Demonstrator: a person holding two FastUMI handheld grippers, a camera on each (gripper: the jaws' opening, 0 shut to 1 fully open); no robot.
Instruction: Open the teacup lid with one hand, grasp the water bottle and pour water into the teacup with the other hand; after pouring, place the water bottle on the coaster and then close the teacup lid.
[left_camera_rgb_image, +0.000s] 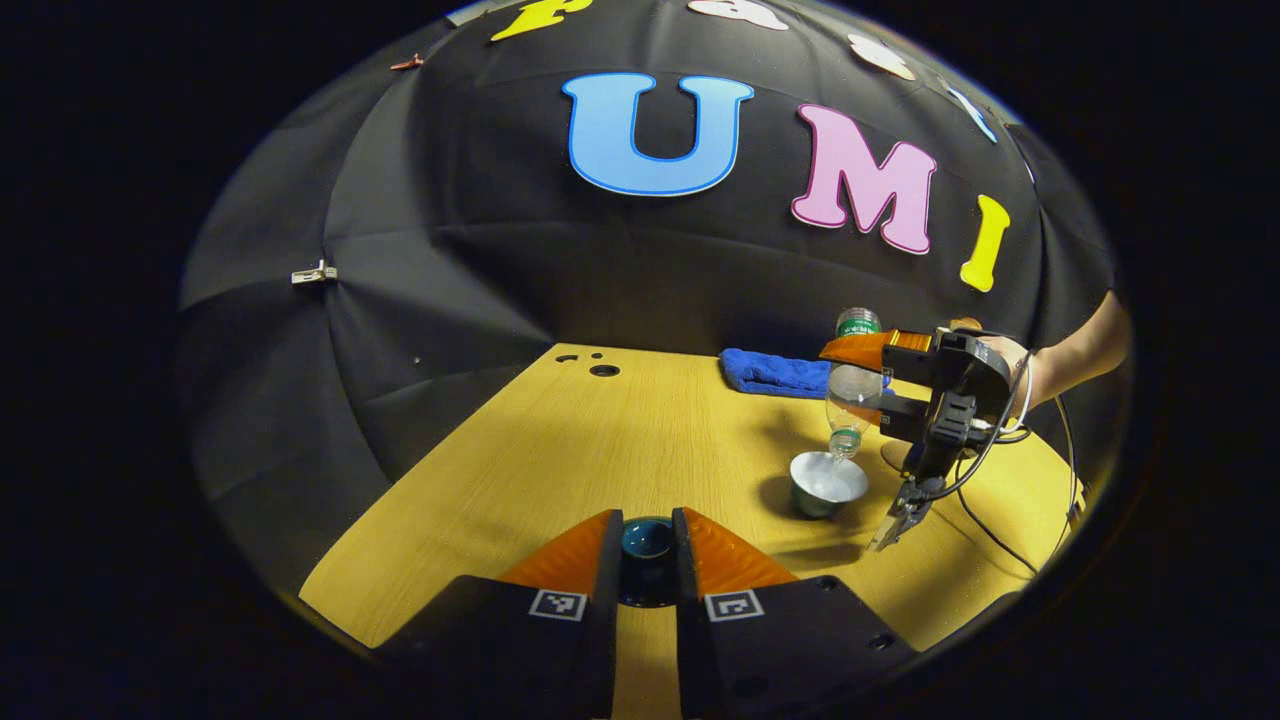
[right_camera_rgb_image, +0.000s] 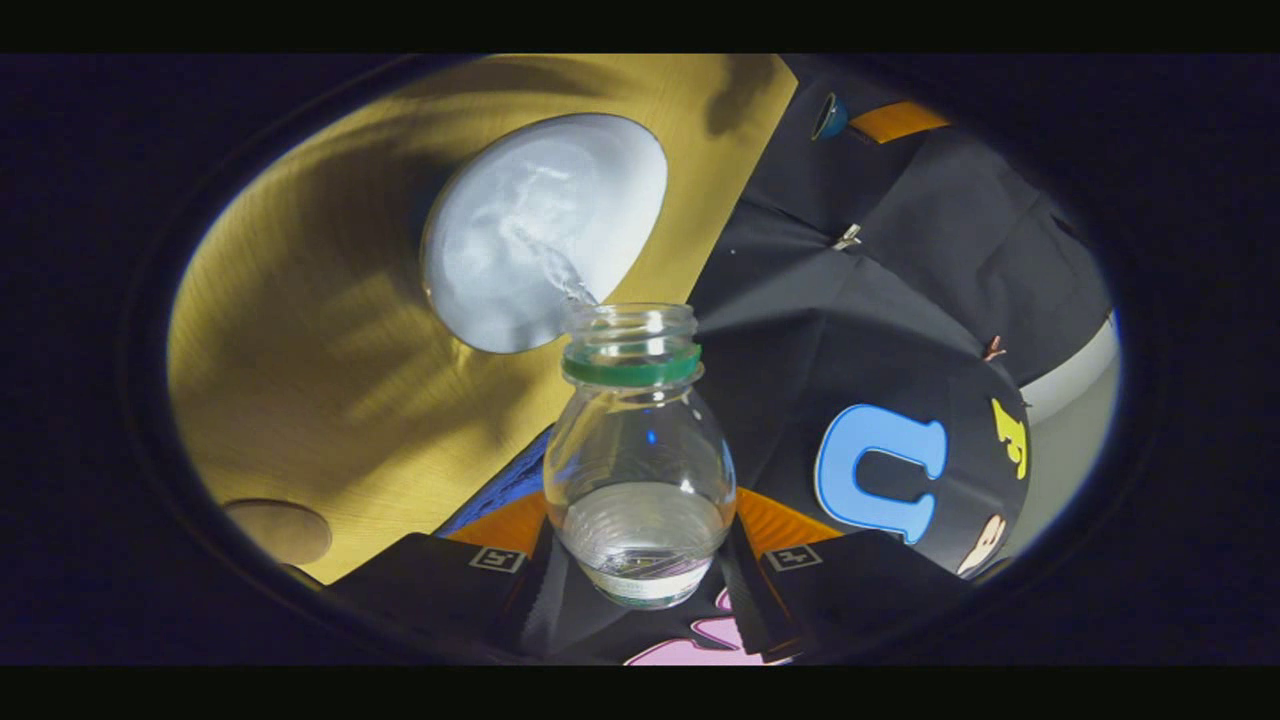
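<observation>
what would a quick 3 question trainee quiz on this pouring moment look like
1. True or false: the bottle is tipped neck-down over the cup.
2. What does the left hand-held gripper grip? A) the lid B) the cloth C) nothing
3. Fill in: the round ____ on the table waits bare for the bottle.

Key: 1 true; 2 A; 3 coaster. The right hand-held gripper clamps the bottle, and water runs into the cup.
</observation>
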